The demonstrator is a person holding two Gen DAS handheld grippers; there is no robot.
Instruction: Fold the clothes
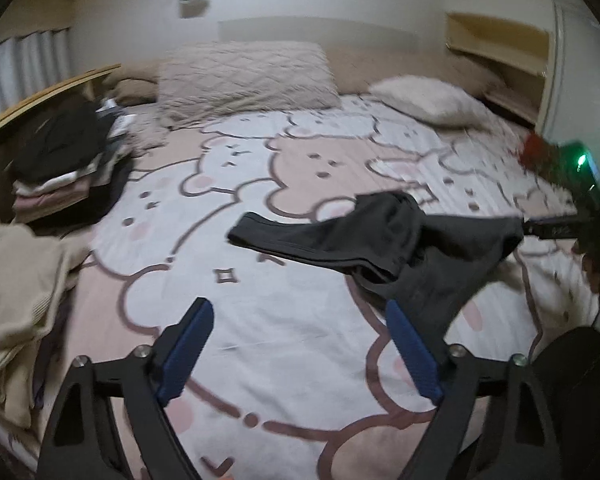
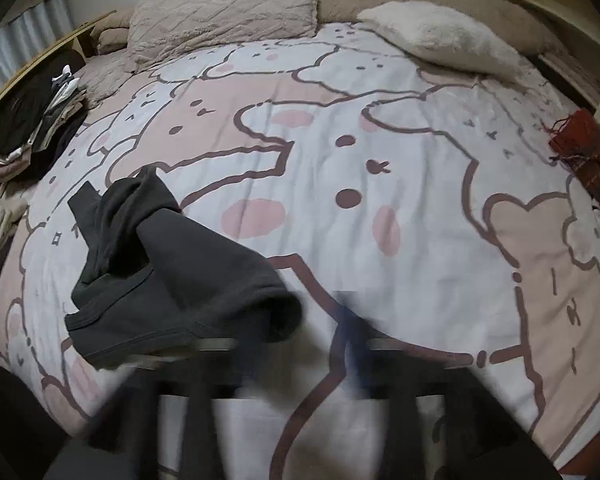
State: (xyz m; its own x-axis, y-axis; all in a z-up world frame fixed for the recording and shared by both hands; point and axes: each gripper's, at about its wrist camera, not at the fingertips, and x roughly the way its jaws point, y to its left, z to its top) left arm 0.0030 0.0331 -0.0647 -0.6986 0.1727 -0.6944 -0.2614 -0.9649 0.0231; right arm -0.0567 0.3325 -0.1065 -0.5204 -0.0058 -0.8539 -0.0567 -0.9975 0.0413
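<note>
The crumpled dark grey cloth garment point(image 1: 400, 248) lies on the bear-print bedsheet point(image 1: 284, 160). The left gripper point(image 1: 300, 344) angles down just short of it, blue-padded jaws wide apart, holding nothing. The right gripper point(image 2: 284, 344), motion-blurred at the garment's edge, shows no readable jaw state.

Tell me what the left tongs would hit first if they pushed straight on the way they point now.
Most likely the bear-print bedspread. The left tongs stand open with nothing between them, angled down at bare cover. The dark grey garment lies just right of that line, by the right pad; depth is hard to judge, so it might brush that.
</note>
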